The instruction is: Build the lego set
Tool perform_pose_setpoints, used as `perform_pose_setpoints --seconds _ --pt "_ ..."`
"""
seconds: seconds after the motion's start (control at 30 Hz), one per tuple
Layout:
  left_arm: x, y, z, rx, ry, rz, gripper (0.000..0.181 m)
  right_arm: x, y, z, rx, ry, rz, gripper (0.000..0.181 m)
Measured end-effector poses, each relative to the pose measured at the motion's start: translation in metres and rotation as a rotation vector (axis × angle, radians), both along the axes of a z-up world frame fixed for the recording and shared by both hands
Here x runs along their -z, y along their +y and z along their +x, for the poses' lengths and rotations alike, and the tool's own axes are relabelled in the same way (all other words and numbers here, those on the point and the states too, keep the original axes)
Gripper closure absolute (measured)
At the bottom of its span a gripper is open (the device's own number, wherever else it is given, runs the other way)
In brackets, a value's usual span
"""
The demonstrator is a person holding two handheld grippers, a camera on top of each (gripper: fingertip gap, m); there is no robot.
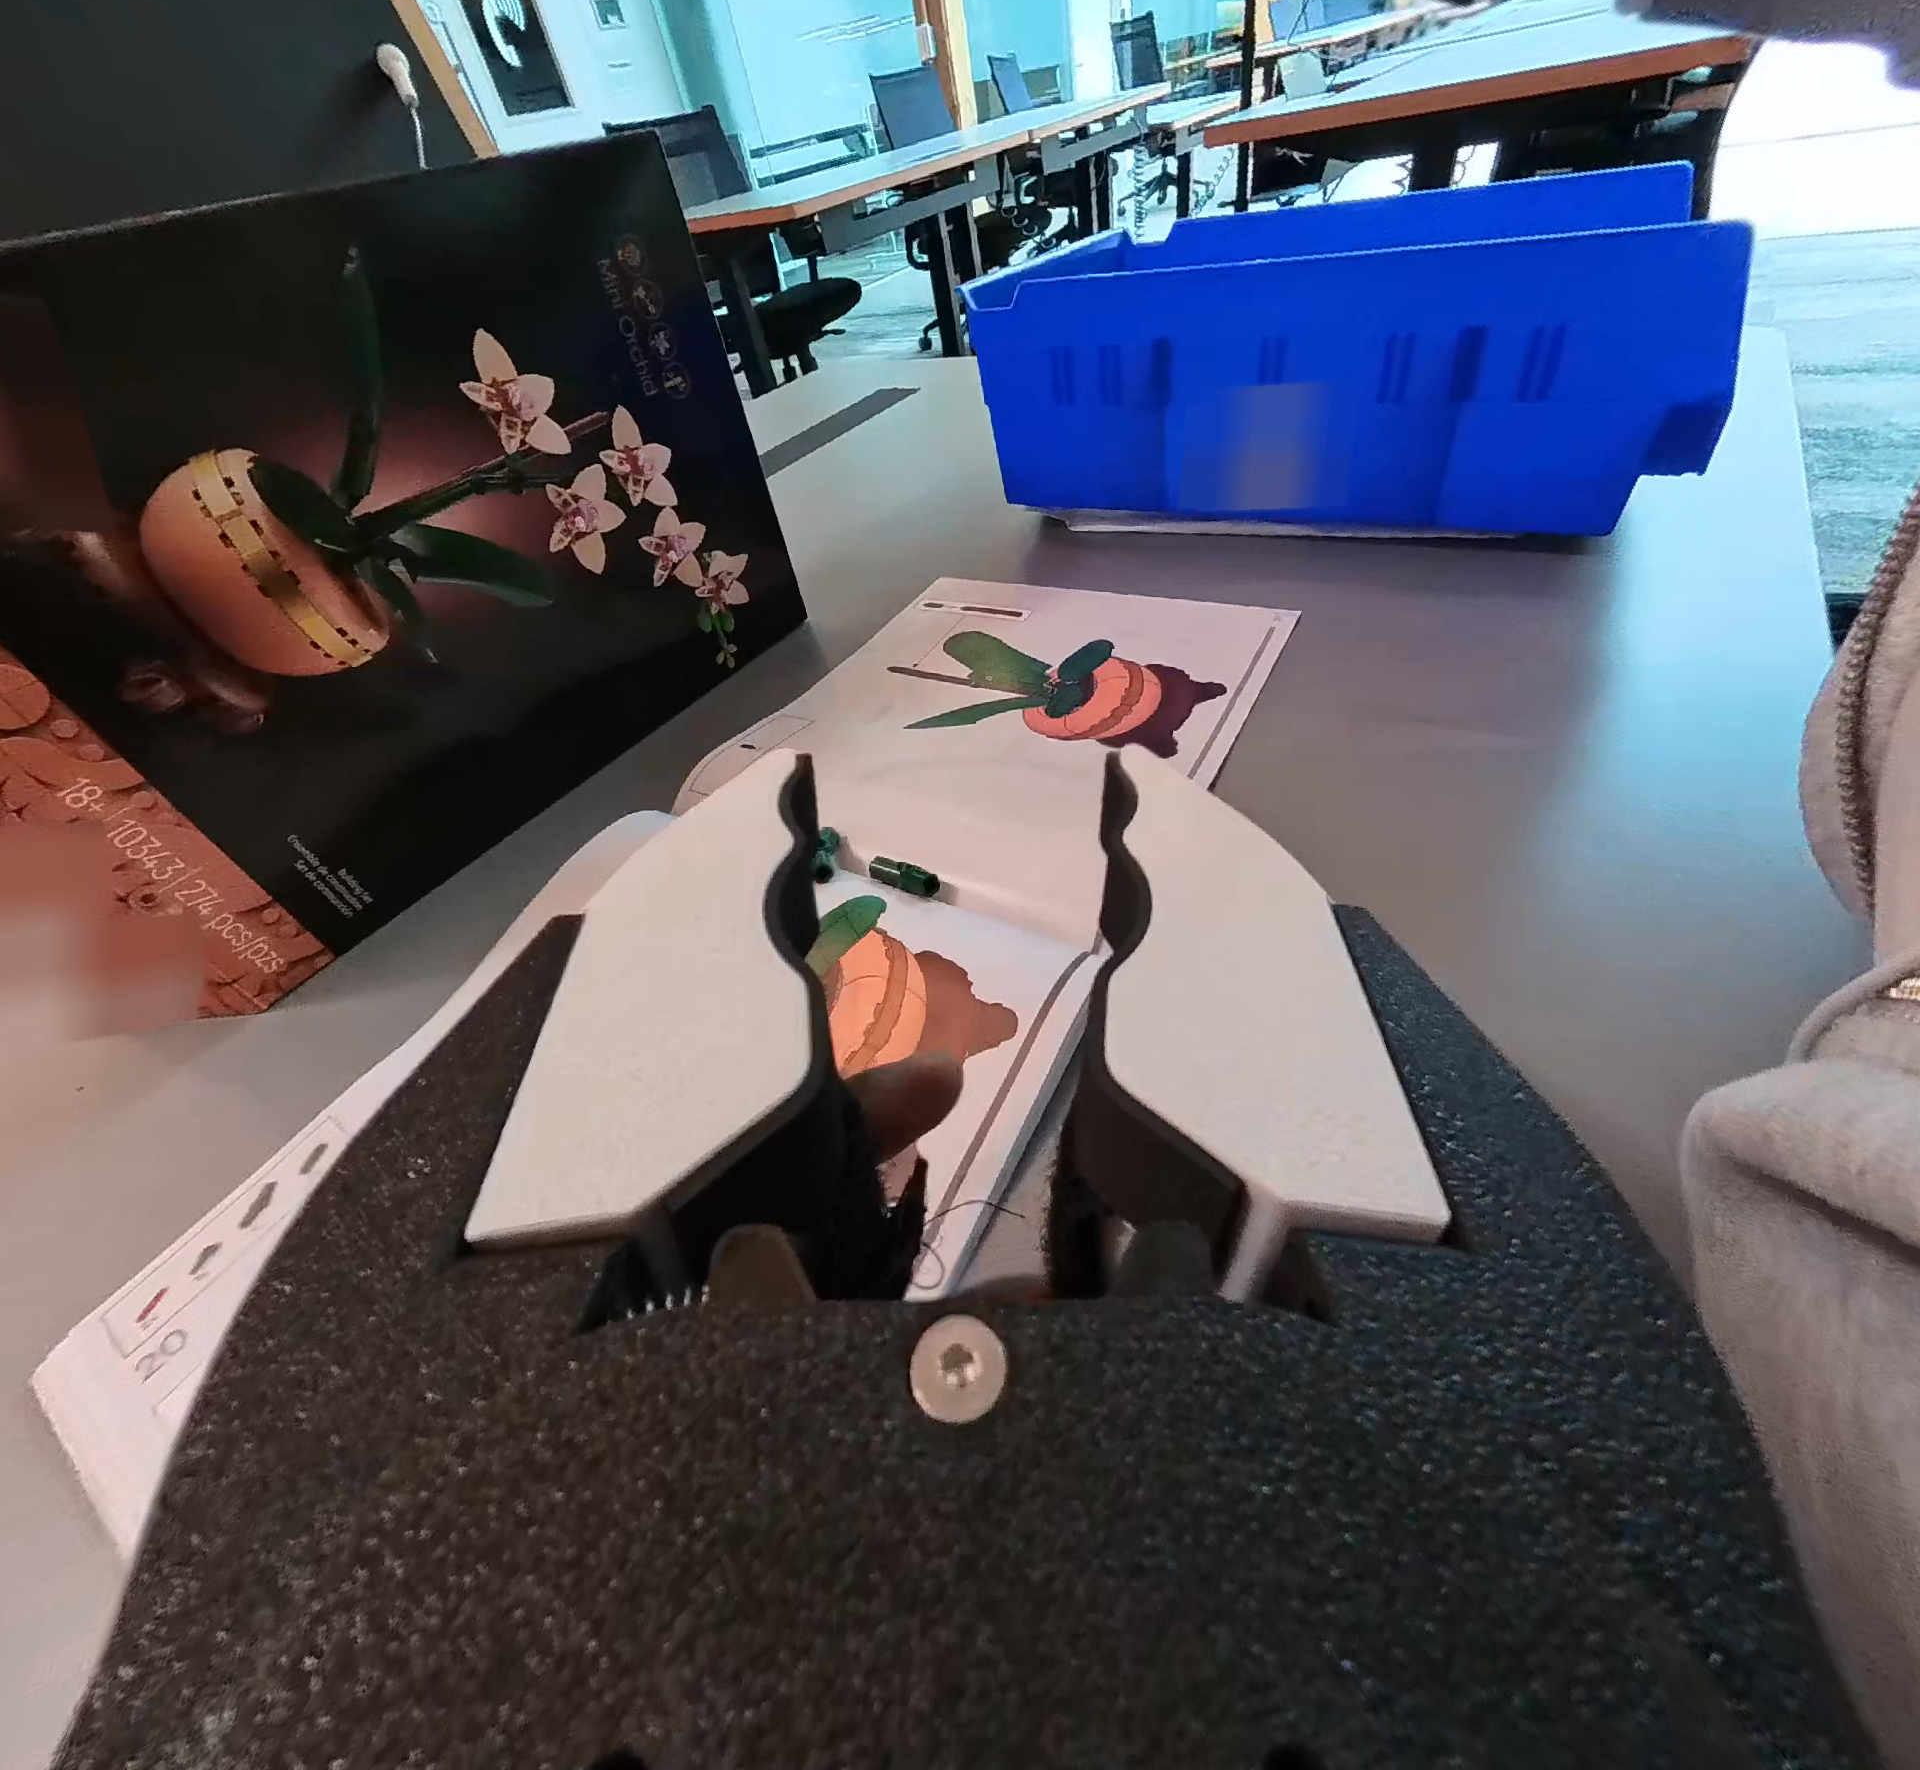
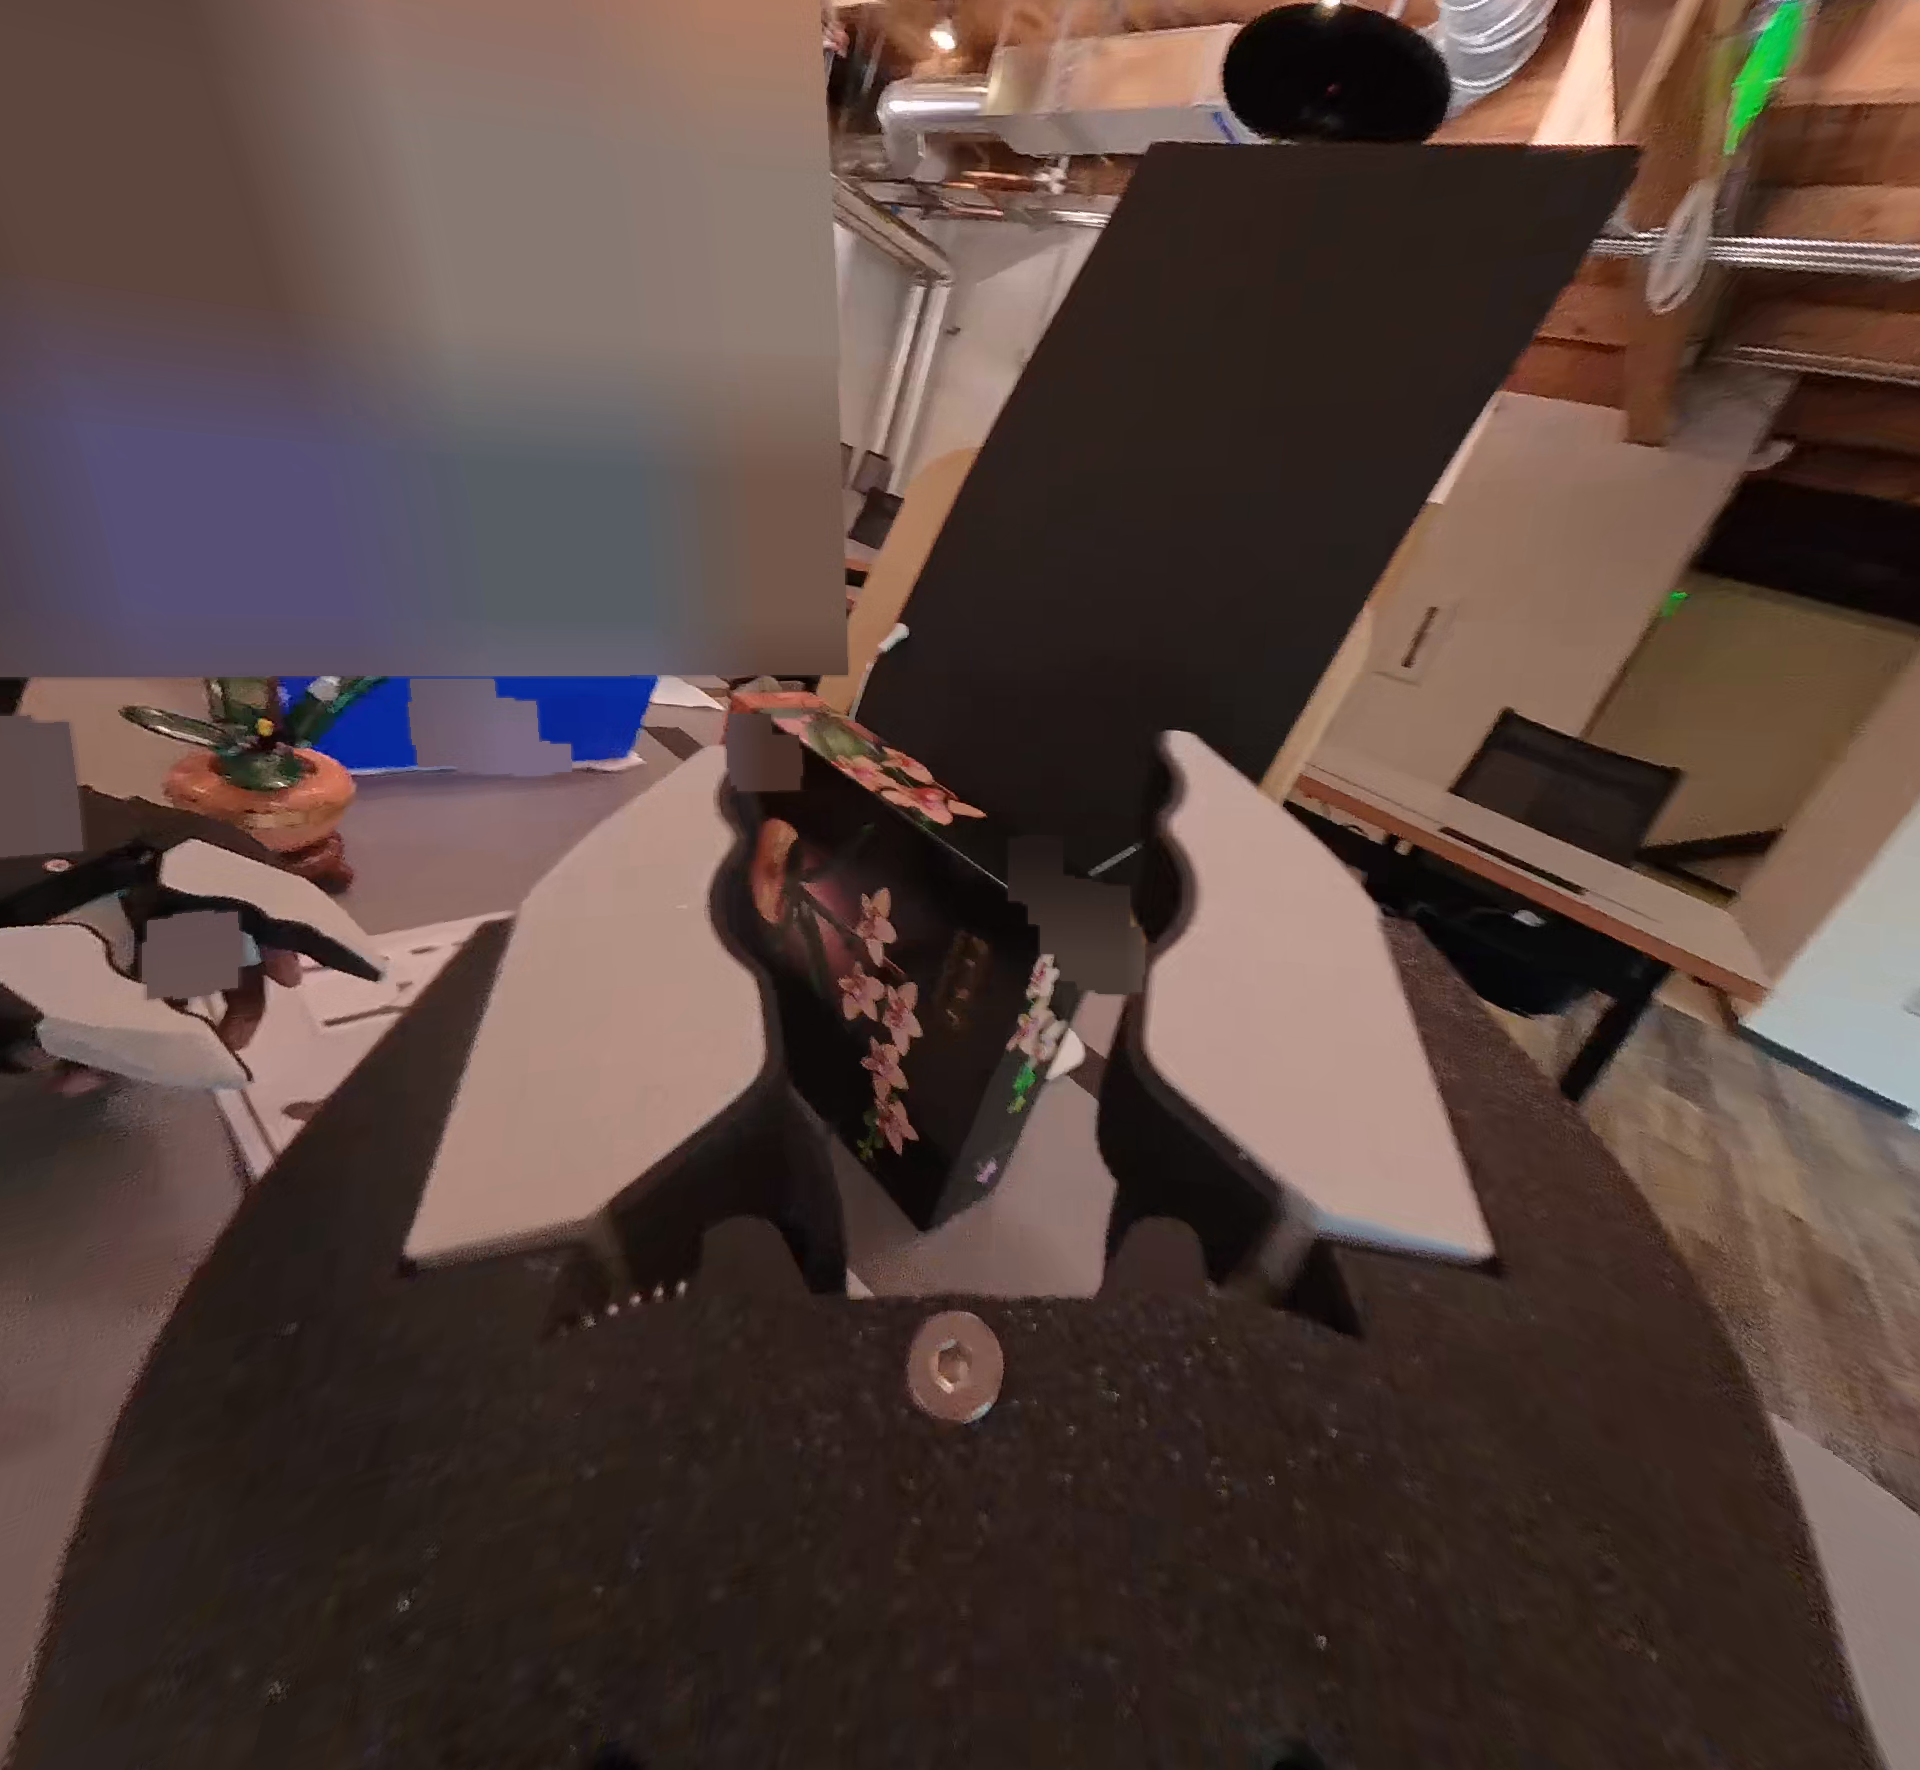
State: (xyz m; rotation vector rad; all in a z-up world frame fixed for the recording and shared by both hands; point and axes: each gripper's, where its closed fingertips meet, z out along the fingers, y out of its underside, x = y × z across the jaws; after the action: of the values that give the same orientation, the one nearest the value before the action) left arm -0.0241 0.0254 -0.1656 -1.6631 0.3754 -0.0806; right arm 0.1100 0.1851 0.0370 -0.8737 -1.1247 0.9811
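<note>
My left gripper (image 1: pixel 956 775) is open and empty, low over the open instruction booklet (image 1: pixel 1101 681) on the grey table. Two small dark green Lego pieces (image 1: pixel 904 877) lie on the booklet between its fingers, untouched. My right gripper (image 2: pixel 951 764) is open and empty, raised above the table and tilted, pointing at the Lego box (image 2: pixel 894 972). The partly built orchid pot (image 2: pixel 260 785), orange with green leaves on a brown base, stands at the left of the right wrist view. The left gripper (image 2: pixel 312 1024) also shows there, open.
The Lego box (image 1: pixel 364 525) stands at the left. A blue bin (image 1: pixel 1351 370) sits at the far right of the table. A black board (image 2: pixel 1195 473) rises behind the box. A grey sleeve (image 1: pixel 1818 1201) is at the right edge.
</note>
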Motion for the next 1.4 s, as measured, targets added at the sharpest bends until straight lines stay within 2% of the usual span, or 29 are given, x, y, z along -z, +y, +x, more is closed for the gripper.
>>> perform_pose_setpoints --seconds 0.1,0.2,0.33,0.5,0.6,0.73,0.93,1.17,1.4 --pt "0.000 0.003 0.000 0.015 -0.032 0.009 0.133 0.010 0.008 0.010 0.123 -0.022 -0.004 0.076" --pt "-0.004 0.003 -0.001 0.033 -0.069 0.038 0.145 0.020 0.009 0.010 0.170 -0.047 -0.033 0.062" --pt "-0.015 -0.004 -0.007 0.048 -0.134 0.123 0.149 0.020 0.010 0.005 0.169 -0.011 -0.097 0.066" --pt "-0.035 -0.018 -0.004 0.121 -0.233 0.239 0.143 0.013 0.015 -0.006 0.197 0.030 -0.099 0.068" --pt "-0.034 -0.020 0.000 0.150 -0.256 0.233 0.138 0.016 0.017 -0.017 0.198 -0.002 -0.097 0.061" --pt "-0.027 -0.020 -0.001 0.132 -0.205 0.208 0.132 0.018 0.018 -0.030 0.171 0.001 -0.139 0.051" --pt "-0.029 -0.021 -0.008 0.121 -0.284 0.211 0.112 0.036 0.016 -0.051 0.148 -0.095 -0.145 0.040" --pt "-0.037 -0.022 -0.020 0.082 -0.378 0.250 0.094 0.033 0.017 -0.049 0.145 -0.068 -0.149 0.044" --pt "-0.028 -0.020 -0.002 0.155 -0.321 0.187 0.083 0.044 0.007 -0.051 0.161 -0.152 -0.091 0.053"
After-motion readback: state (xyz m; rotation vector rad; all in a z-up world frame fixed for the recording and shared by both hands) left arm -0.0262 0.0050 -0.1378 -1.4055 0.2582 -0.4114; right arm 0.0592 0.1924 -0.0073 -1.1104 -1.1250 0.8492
